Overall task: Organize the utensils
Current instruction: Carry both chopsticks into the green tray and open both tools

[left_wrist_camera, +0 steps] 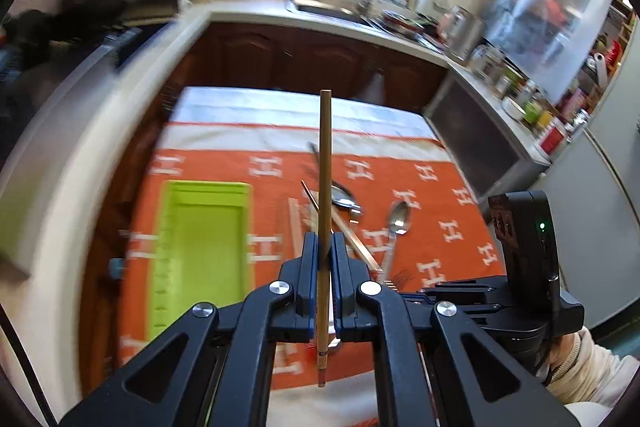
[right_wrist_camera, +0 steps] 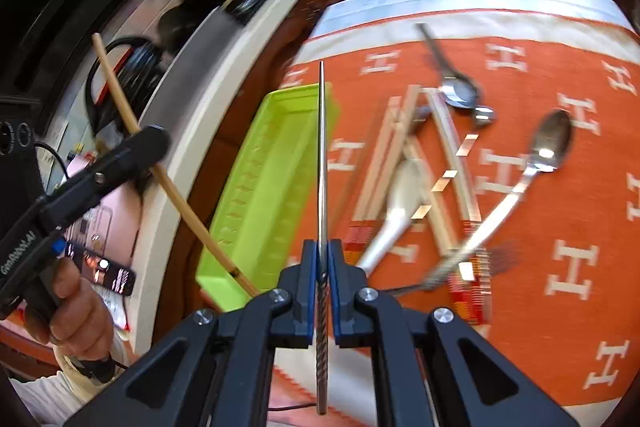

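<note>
Left wrist view, left tool (left_wrist_camera: 325,247) clamping wooden chopstick (left_wrist_camera: 325,163) upright, right tool (right_wrist_camera: 322,255) clamping metal chopstick (right_wrist_camera: 322,147).

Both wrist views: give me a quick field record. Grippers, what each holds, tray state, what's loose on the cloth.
left gripper: shut on wooden chopstick
right gripper: shut on metal chopstick
green tray: on the orange cloth, looks empty
loose on cloth: spoon, second spoon, pale chopsticks, white spoon, fork, partly blurred
image quality: motion blur in both views
</note>
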`<state>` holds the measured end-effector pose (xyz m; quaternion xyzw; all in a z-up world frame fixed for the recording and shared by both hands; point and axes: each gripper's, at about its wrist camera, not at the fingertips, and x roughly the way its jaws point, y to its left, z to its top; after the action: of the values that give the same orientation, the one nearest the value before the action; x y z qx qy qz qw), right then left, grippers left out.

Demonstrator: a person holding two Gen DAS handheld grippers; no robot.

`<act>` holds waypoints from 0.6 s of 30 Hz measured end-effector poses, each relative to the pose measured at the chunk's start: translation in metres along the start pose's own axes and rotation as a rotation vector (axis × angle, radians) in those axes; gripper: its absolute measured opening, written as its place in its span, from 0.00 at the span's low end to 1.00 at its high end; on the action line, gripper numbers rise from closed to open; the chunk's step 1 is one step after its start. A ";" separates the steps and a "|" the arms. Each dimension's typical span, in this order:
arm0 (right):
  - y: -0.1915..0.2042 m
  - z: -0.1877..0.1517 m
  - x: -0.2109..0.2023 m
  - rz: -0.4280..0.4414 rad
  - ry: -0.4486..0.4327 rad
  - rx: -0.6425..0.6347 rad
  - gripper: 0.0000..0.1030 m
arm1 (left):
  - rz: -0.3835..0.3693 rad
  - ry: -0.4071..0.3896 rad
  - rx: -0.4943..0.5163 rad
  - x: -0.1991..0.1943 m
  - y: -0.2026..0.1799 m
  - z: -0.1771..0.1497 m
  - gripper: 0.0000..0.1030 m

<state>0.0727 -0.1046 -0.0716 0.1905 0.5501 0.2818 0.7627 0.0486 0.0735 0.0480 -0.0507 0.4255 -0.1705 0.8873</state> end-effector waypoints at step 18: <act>0.050 0.031 0.109 -0.005 0.007 0.151 0.06 | 0.263 0.209 -0.080 0.089 0.098 -0.023 0.04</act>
<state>0.1169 0.0040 -0.1115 0.2452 0.5731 0.2383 0.7448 0.1078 0.1362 -0.0550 -0.0117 0.5250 -0.0404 0.8501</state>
